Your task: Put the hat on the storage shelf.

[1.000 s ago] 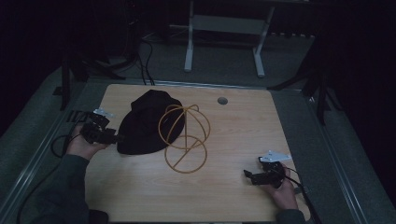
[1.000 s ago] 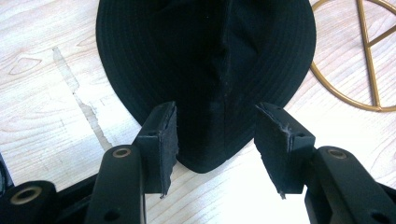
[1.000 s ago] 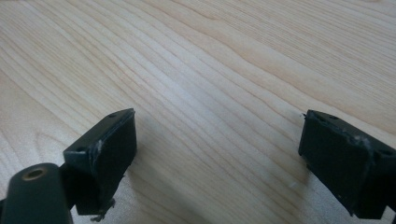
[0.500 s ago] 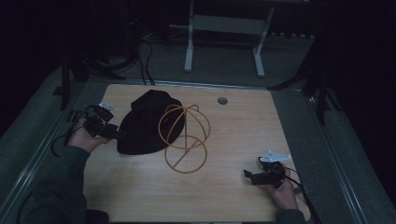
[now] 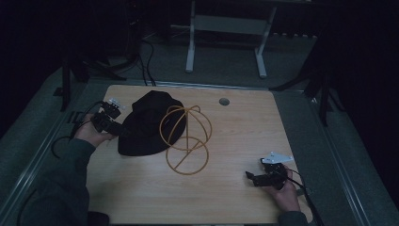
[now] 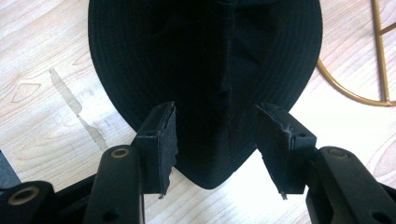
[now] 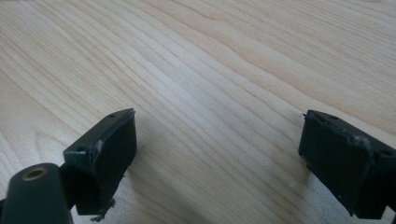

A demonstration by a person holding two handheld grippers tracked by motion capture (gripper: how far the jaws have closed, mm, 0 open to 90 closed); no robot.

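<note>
A black brimmed hat point(image 5: 149, 123) lies on the wooden table point(image 5: 240, 136), leaning against a gold wire stand point(image 5: 185, 139) of rings and hoops. My left gripper point(image 5: 123, 131) is at the hat's left brim. In the left gripper view its jaws stand open on either side of the hat point(image 6: 205, 70) brim, left gripper point(image 6: 217, 140) not closed on it. A piece of the gold stand point(image 6: 369, 70) shows at the right. My right gripper point(image 5: 249, 177) rests low near the table's front right, open over bare wood, right gripper point(image 7: 217, 154) holding nothing.
A round grommet hole point(image 5: 224, 101) sits near the table's far edge. Behind the table stands a white frame point(image 5: 226, 33) on the dark floor, with cables point(image 5: 146, 56) at the back left. Metal rails run along the table's left and right sides.
My left gripper has moved right, toward the hat, and its jaws now straddle the brim. The right gripper has stayed in place.
</note>
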